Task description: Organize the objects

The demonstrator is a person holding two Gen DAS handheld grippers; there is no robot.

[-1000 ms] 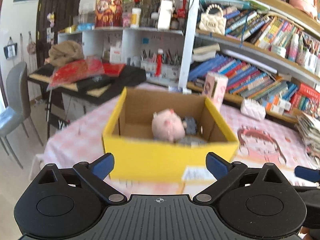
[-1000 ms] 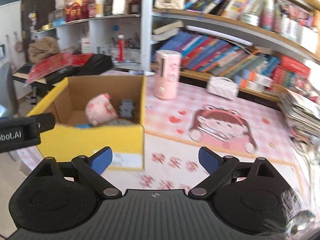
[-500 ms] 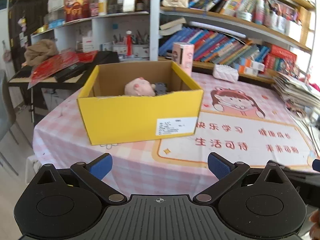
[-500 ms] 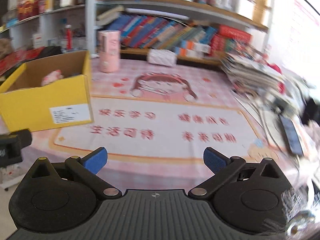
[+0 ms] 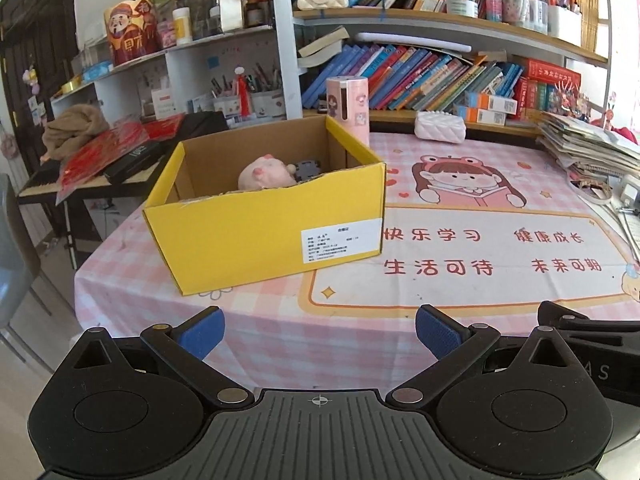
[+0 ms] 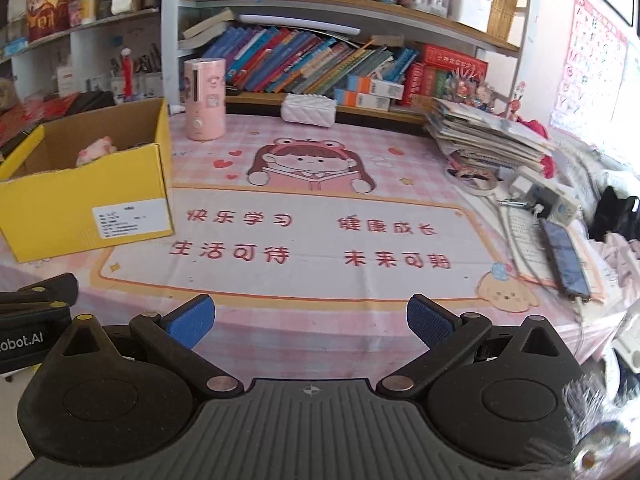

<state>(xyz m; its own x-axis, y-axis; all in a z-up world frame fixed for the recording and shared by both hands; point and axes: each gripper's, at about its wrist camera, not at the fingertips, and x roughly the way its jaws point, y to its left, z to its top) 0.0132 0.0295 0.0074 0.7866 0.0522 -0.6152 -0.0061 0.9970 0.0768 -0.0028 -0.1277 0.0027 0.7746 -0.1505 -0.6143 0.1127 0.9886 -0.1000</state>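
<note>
The left gripper (image 5: 319, 330) hangs with its blue-padded fingers spread wide and nothing between them, poised over the near edge of the table (image 5: 280, 332). The right gripper (image 6: 310, 318) is likewise released and bare, also above the near edge.

Ahead of both lies an open stretch of pink checked tablecloth (image 6: 320, 240) with a printed cartoon panel, bare between the tongs and the far shelves. To the left stands the yellow cardboard box (image 5: 264, 232), lid open, set near the table's left edge (its corner sits just inside the cloth's drop). Inside it rests a pink plush toy (image 5: 262, 174), touching a dark object (image 5: 306, 168) too hidden by the box wall to identify.

Behind the box a pink cylindrical container (image 6: 204, 98) stands upright; a white quilted pouch (image 6: 308, 109) lies near it. On the right, a stack of papers (image 6: 488, 136) and a phone (image 6: 564, 258) crowd that edge, where things blur and are cut off.
</note>
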